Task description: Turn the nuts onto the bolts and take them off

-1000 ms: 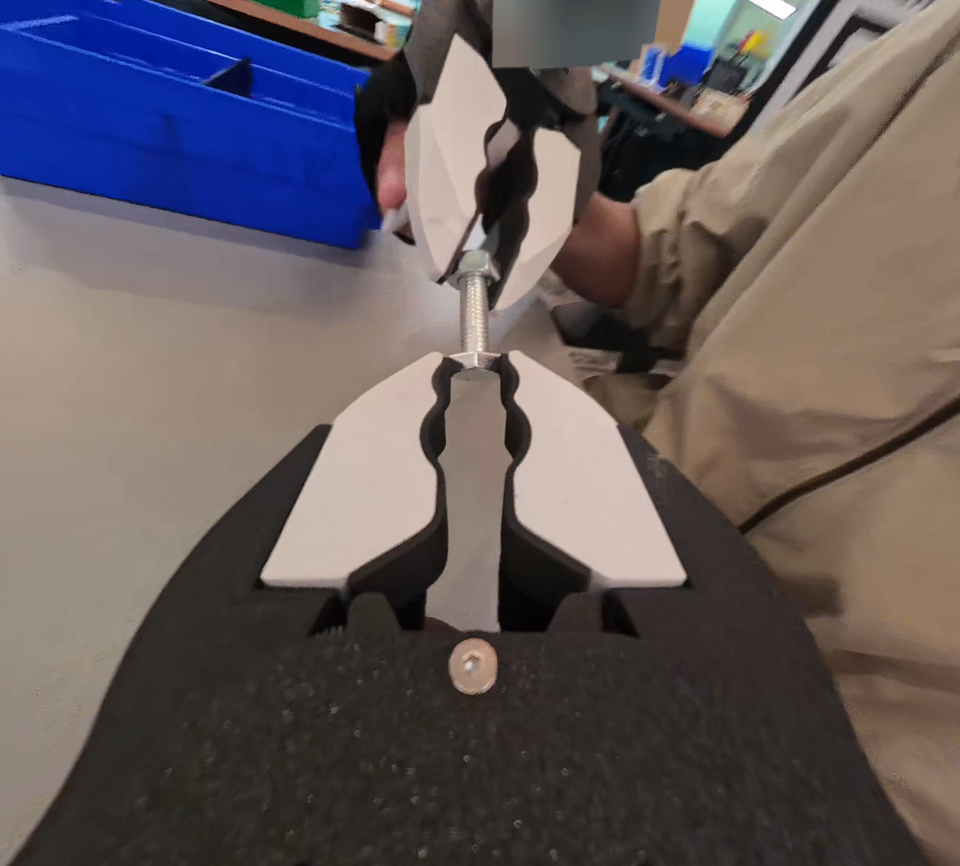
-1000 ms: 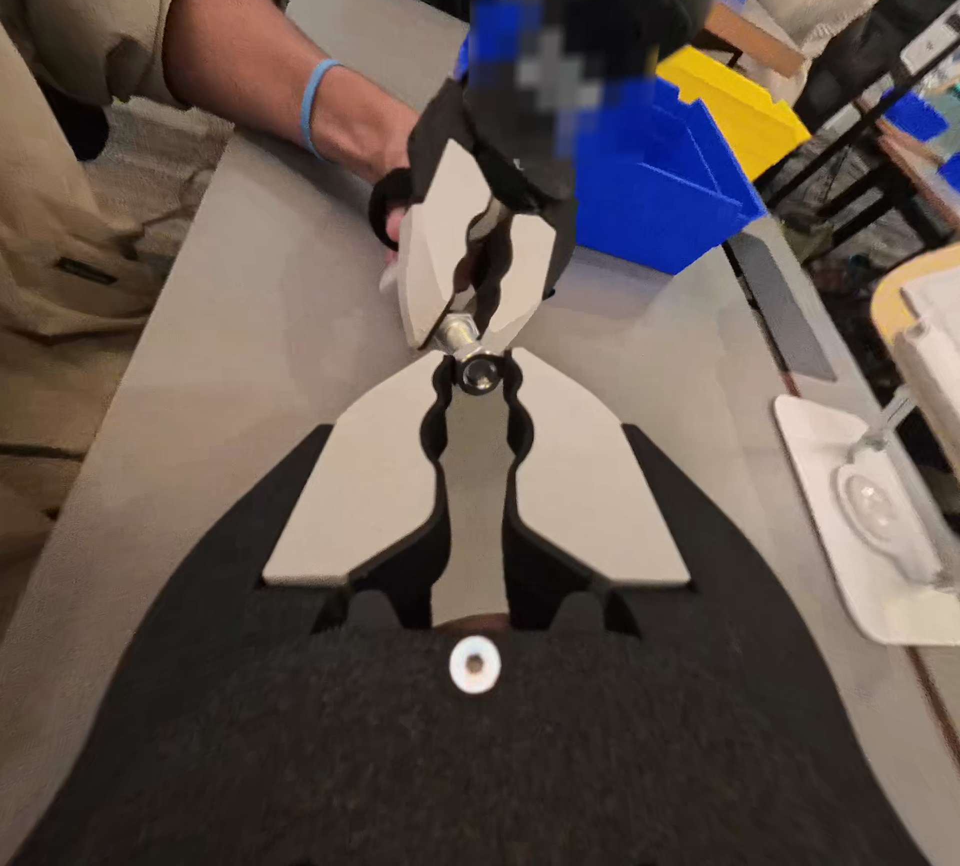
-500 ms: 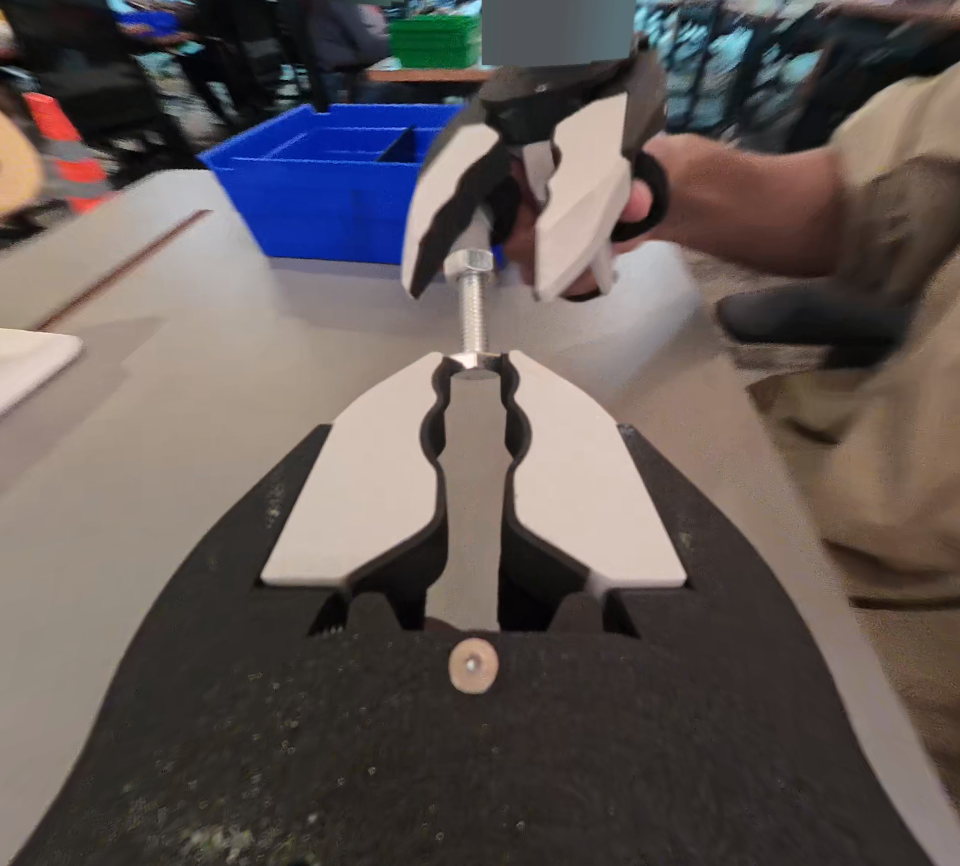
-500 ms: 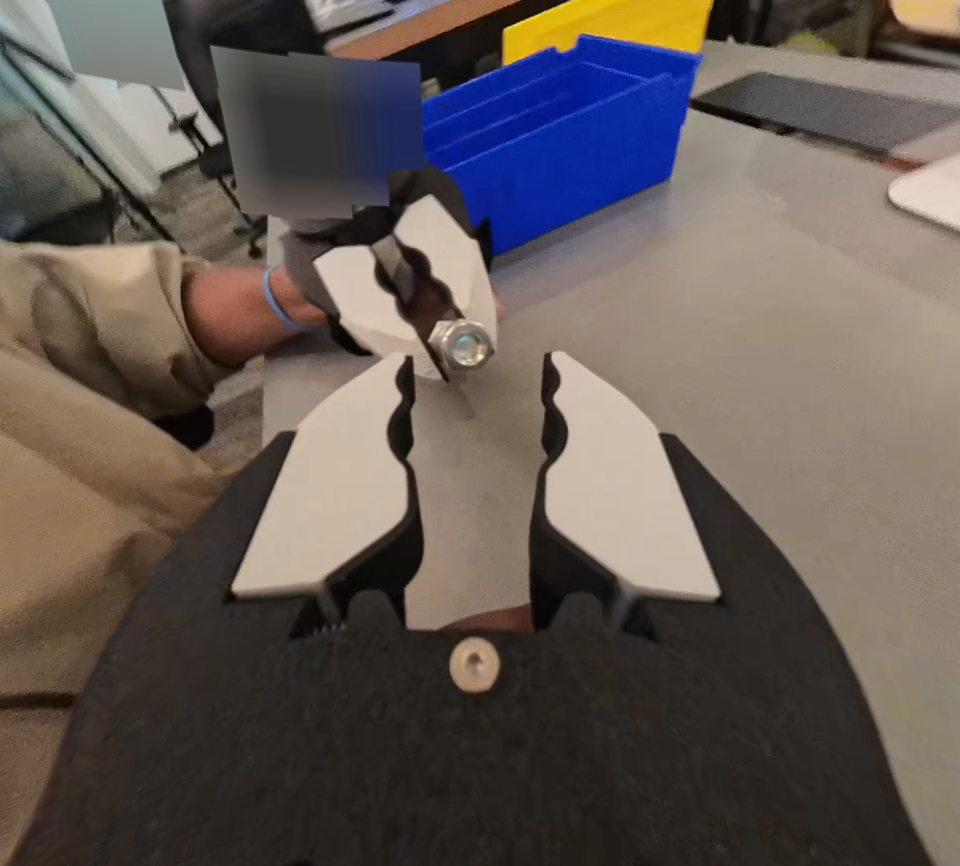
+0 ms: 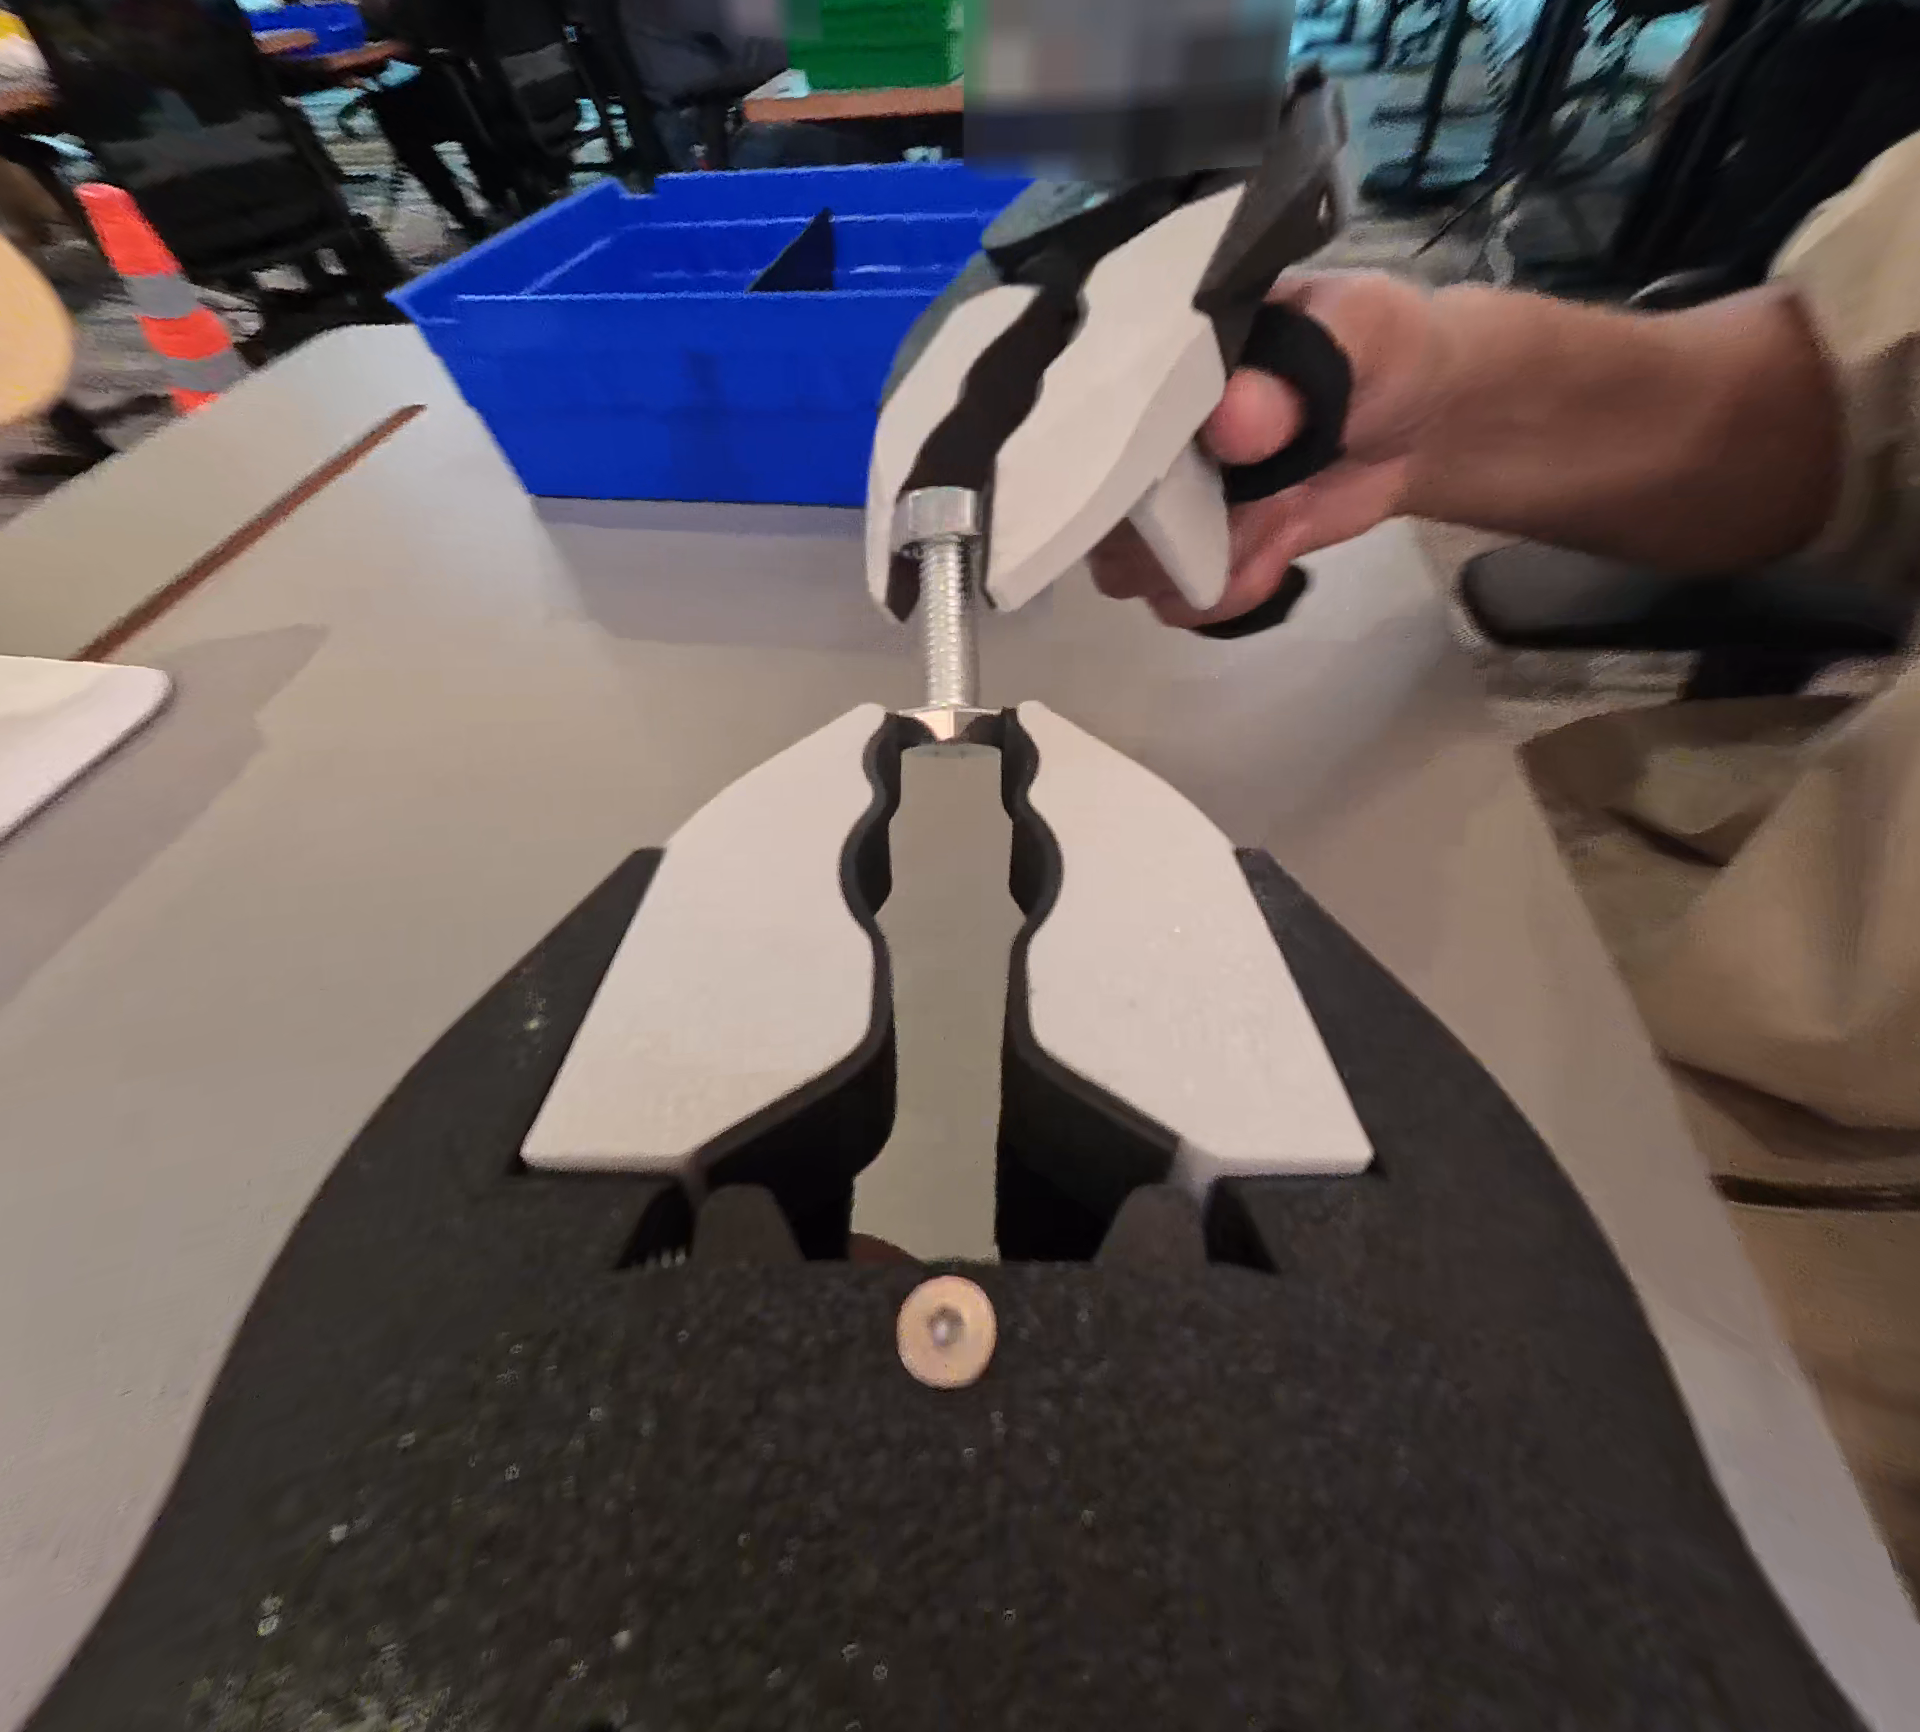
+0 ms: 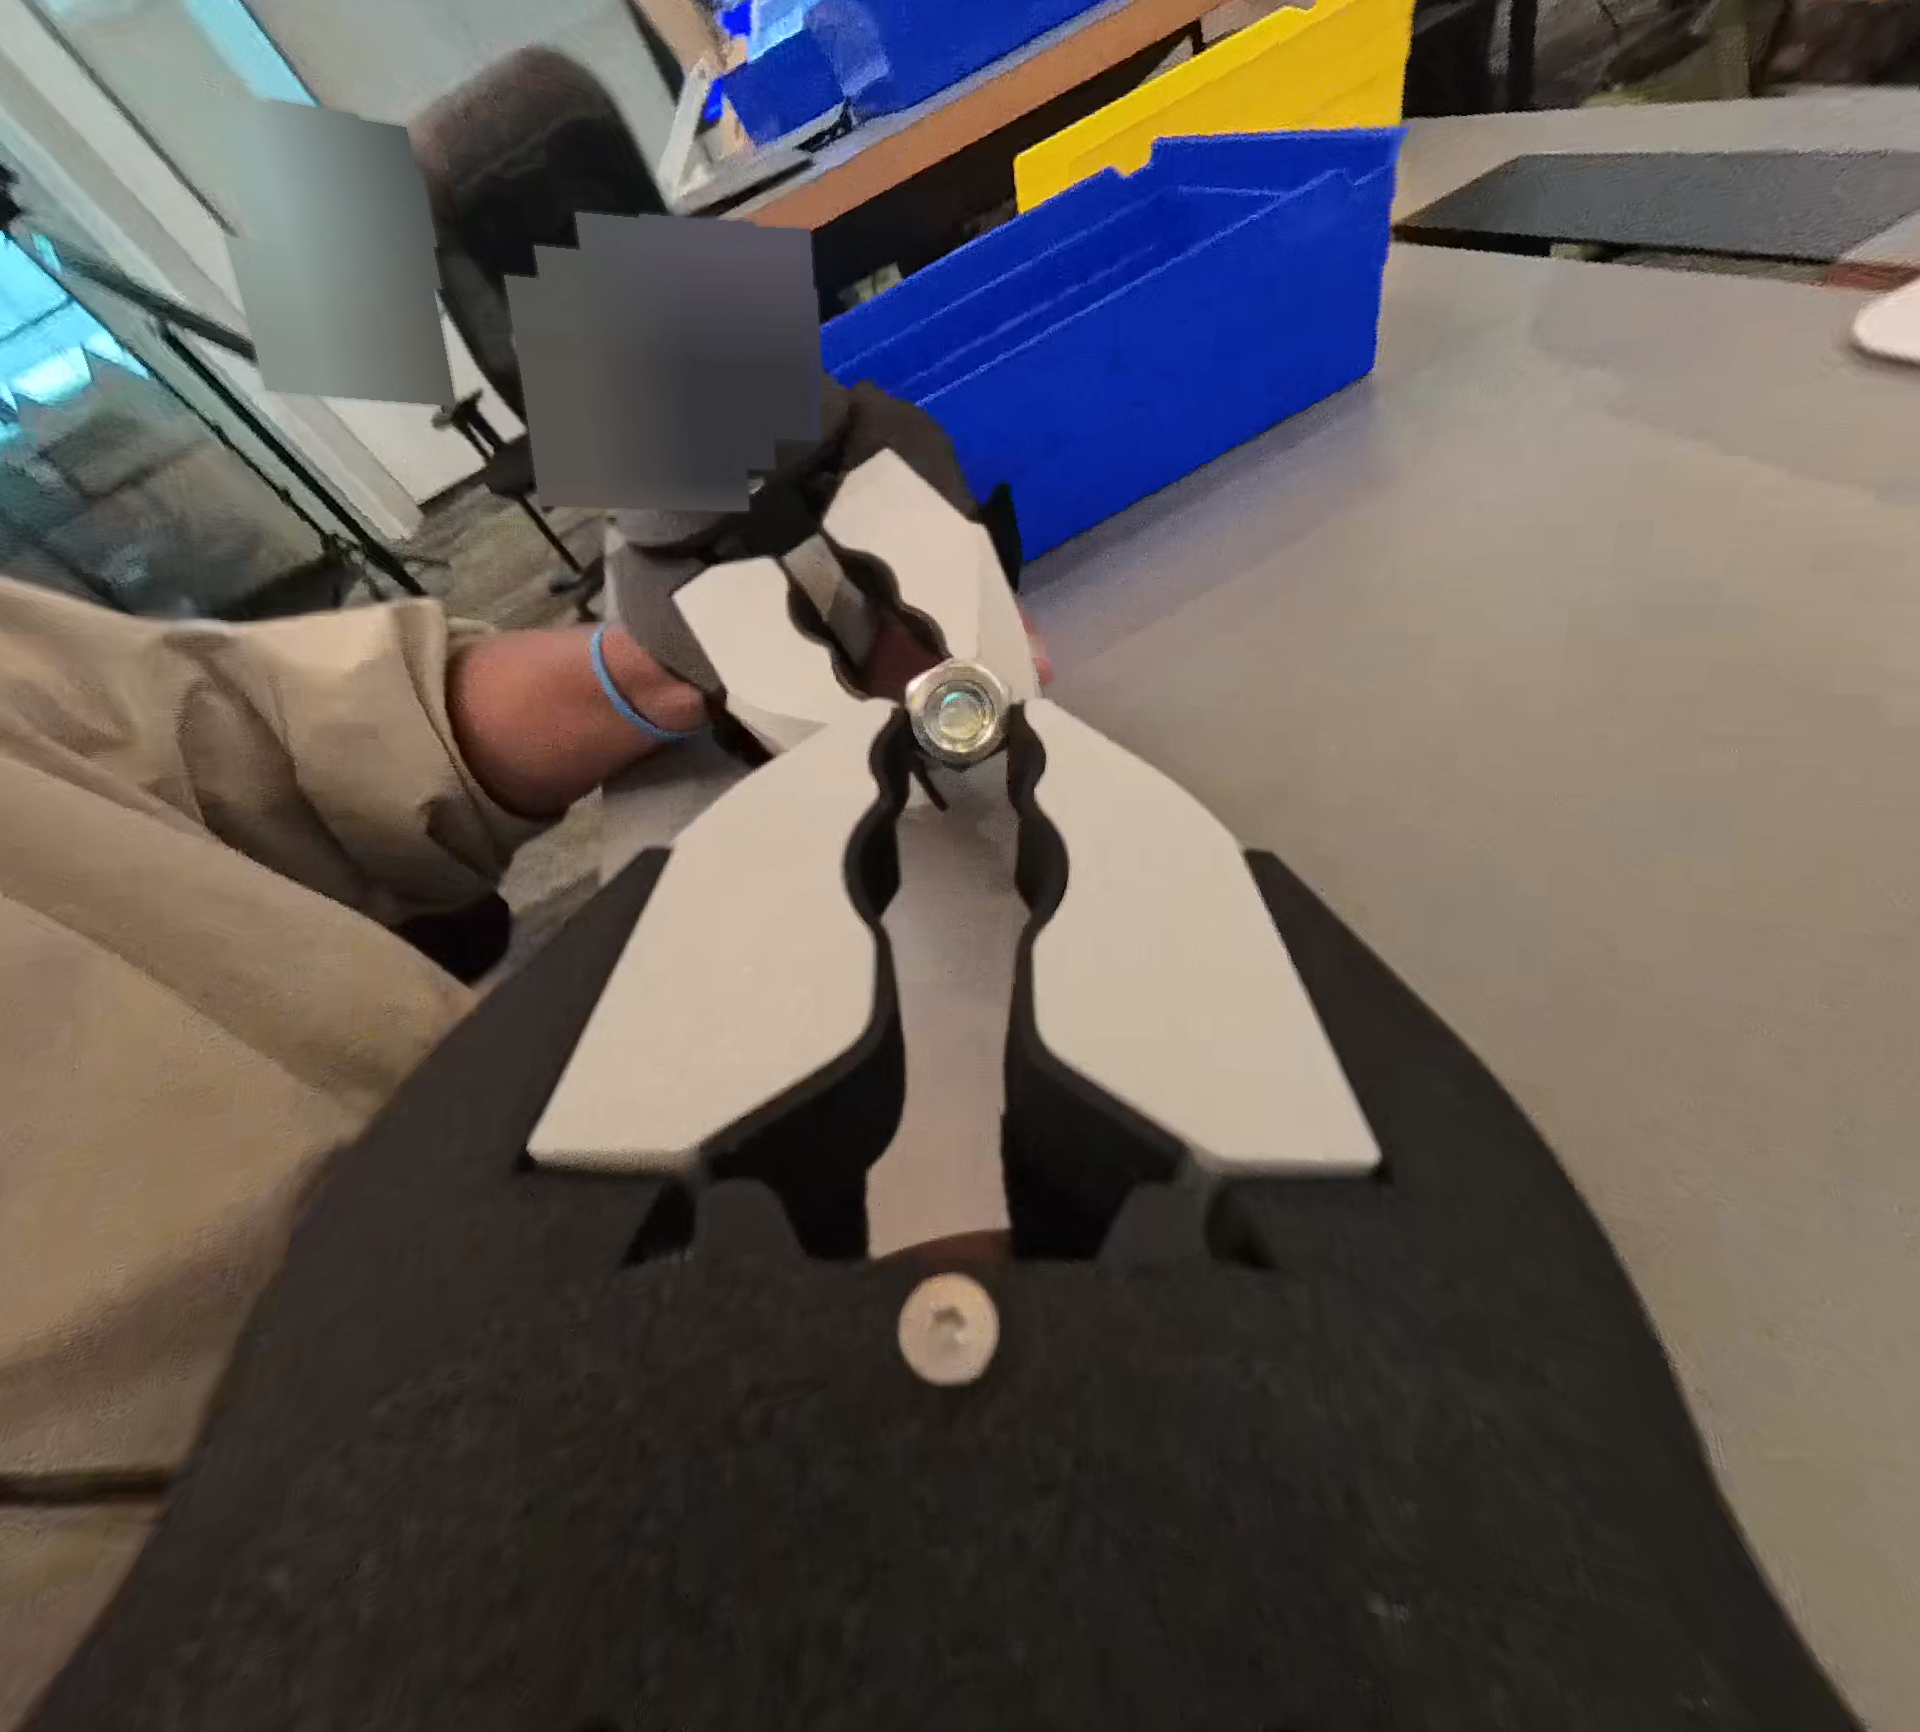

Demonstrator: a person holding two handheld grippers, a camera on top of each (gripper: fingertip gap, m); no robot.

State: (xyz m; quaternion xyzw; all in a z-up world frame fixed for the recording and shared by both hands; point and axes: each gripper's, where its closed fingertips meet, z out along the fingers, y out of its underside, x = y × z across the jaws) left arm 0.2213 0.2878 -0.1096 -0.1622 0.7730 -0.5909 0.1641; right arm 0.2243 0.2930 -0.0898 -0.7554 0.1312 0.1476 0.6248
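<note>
My left gripper [image 5: 951, 726] is shut on the hex head of a silver bolt [image 5: 951, 633], whose threaded shaft points away from me. A silver nut [image 5: 940, 516] sits at the far end of the shaft. My right gripper [image 6: 956, 732] is shut on that nut [image 6: 958, 714], seen end-on with the bolt tip in its middle. In the left wrist view the right gripper [image 5: 940, 529] comes from the upper right with both pads on the nut. In the right wrist view the left gripper [image 6: 925, 643] shows behind the nut.
A blue bin [image 5: 717, 352] stands on the grey table [image 5: 364, 747] behind the bolt; it also shows in the right wrist view [image 6: 1122, 352], with a yellow bin [image 6: 1247, 72] behind it. A white board [image 5: 62, 726] lies at the left. The person's beige sleeves flank both views. Less than 4 cm separates the two grippers' tips.
My right gripper let go of the nut, opened wide and turned back, then closed on the nut again. My left gripper kept hold of the bolt head throughout.
</note>
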